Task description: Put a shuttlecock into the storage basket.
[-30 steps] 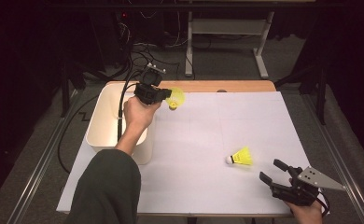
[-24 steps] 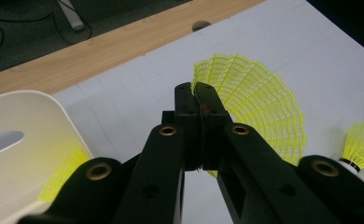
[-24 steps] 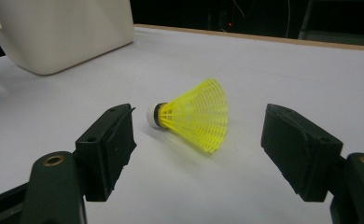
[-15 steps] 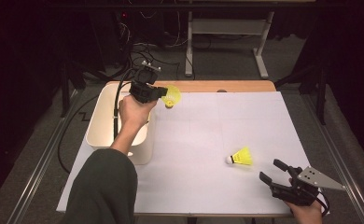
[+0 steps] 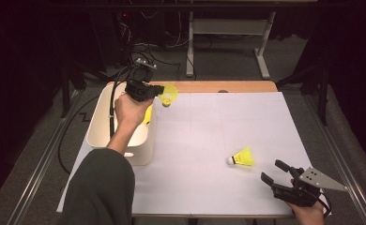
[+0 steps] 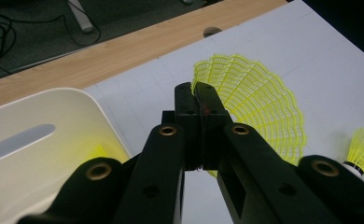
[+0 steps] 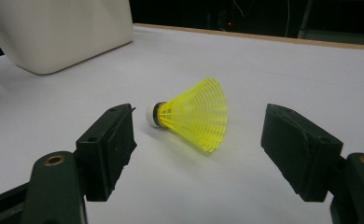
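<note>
While its cork is hidden behind the jaws, a yellow shuttlecock (image 6: 259, 100) hangs pinched in the left hand-held gripper (image 6: 196, 88) beside the white bin (image 5: 101, 122); the right hand-held gripper (image 7: 199, 140) stands spread.

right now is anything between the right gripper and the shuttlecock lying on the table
No. In the right gripper view, bare white table separates the open right gripper from the shuttlecock.

No readable text, label, brand or number anywhere.

Shuttlecocks: three — held (image 5: 168, 94), in bin (image 5: 148, 115), on table (image 5: 242, 157); bin (image 5: 101, 133): one.
</note>
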Demonstrator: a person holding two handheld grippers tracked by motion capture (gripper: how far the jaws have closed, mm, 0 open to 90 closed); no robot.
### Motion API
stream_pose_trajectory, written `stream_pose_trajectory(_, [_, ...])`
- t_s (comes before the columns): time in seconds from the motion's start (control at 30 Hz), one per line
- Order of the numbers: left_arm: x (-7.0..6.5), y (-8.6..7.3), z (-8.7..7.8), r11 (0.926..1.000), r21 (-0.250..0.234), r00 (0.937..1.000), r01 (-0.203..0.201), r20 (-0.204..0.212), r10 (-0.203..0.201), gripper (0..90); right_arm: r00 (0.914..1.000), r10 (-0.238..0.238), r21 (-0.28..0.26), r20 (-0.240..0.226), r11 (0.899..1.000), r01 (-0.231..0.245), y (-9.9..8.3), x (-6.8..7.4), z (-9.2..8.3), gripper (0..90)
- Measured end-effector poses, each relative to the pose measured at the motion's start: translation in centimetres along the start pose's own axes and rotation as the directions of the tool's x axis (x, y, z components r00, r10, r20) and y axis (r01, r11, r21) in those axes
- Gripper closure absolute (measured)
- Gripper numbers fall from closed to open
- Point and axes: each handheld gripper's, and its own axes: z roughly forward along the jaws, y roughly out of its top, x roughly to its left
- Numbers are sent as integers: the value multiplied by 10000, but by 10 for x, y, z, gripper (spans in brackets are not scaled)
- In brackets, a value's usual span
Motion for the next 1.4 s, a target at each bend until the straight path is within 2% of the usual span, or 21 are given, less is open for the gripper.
stream_pose_trajectory(1.4, [29,-13,-29,9983,-347,9975,467,-518,-484,897,10000,-20,23,11,10000,20,0,0,0,263])
